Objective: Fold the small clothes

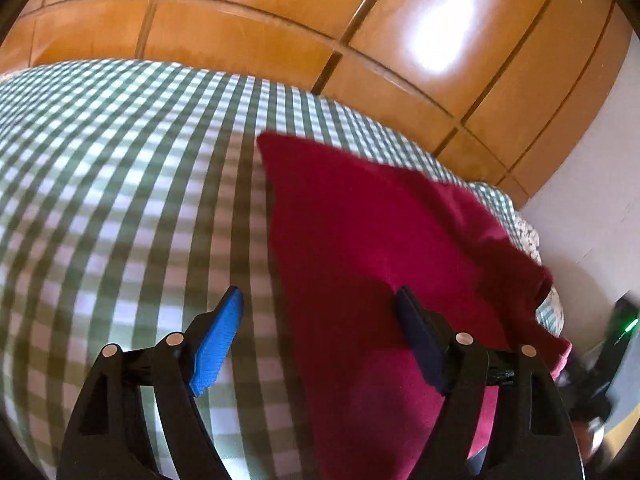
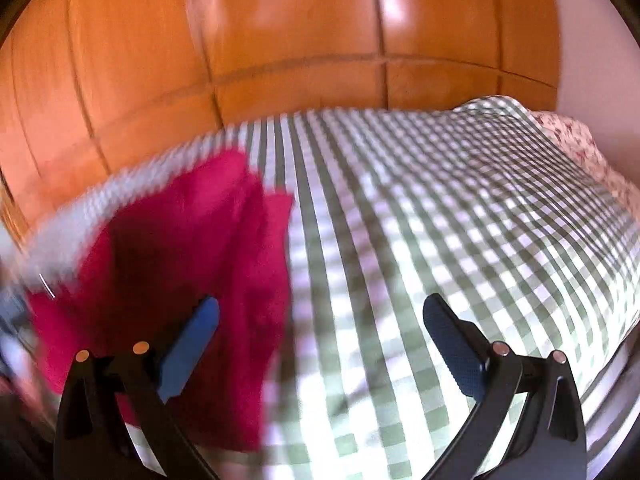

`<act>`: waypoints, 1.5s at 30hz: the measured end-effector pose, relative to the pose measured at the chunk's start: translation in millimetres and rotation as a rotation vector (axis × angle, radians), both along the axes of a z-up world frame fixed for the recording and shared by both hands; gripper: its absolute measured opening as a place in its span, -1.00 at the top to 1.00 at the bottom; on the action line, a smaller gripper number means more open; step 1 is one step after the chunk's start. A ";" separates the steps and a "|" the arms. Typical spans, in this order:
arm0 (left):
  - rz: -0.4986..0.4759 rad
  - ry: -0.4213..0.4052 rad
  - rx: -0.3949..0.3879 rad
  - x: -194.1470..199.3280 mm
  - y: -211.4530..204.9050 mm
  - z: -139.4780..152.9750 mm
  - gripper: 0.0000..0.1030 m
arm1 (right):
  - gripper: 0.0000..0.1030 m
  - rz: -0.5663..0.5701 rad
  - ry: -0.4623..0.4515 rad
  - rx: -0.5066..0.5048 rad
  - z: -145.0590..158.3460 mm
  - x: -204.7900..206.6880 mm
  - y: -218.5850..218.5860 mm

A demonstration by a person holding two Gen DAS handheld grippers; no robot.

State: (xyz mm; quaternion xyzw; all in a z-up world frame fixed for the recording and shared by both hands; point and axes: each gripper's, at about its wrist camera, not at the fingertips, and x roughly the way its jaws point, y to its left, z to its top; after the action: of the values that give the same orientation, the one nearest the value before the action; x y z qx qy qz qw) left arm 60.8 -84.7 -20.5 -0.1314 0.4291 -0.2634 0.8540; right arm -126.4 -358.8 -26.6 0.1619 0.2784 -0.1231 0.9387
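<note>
Presently: left tool point(image 1: 318, 300) spread wide, nothing between the blue pads point(image 1: 216, 344), hovering over the near left edge of the red garment point(image 1: 360, 240). Right tool point(image 2: 320, 312) likewise apart and empty, poised above bare checked cloth just right of the same garment point(image 2: 180, 260). Judged positioned either side of the piece to take hold of opposite edges for a fold; no grip made yet. Garment lying on the bed point(image 1: 120, 160), partly doubled, 1 end bunched toward the bed's edge. Bed covered in green-and-white check; floral fabric point(image 2: 568, 136) showing at the far corner. Glossy wooden wardrobe panels point(image 1: 280, 8) behind; pale wall point(image 1: 592, 200) beside. Both views motion-blurred, right more so.
</note>
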 end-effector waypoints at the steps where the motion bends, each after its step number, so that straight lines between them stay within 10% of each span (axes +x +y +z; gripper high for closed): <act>1: -0.013 0.006 -0.006 -0.9 -1.4 -3.7 -0.52 | -0.97 0.011 -0.035 0.020 9.3 -2.0 3.1; 12: -0.078 -0.022 -0.002 -15.0 -10.5 -9.1 -0.53 | -0.96 0.213 0.191 -0.137 -0.9 51.1 85.1; 19: -0.130 -0.126 -0.017 -33.5 -16.3 3.3 -0.52 | -0.96 0.091 0.326 -0.156 -49.8 21.5 24.9; 25: -0.197 -0.178 0.129 -45.8 -42.5 -4.9 -0.56 | -0.96 0.088 0.252 0.030 -61.1 10.9 9.3; 33: -0.197 -0.104 0.070 -41.1 -36.1 -14.1 -0.65 | -0.96 0.054 0.047 0.009 -9.3 7.3 12.2; 45: -0.202 -0.108 0.156 -41.5 -44.6 -12.8 -0.82 | -0.96 -0.048 0.193 -0.198 -58.3 82.0 -4.4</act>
State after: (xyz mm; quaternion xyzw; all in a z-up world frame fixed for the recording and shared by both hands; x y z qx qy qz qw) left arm 19.3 -129.3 -33.2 -0.0063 0.4127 -0.3207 0.8525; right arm -44.4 -363.2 -84.9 0.0624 0.3501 -0.1875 0.9156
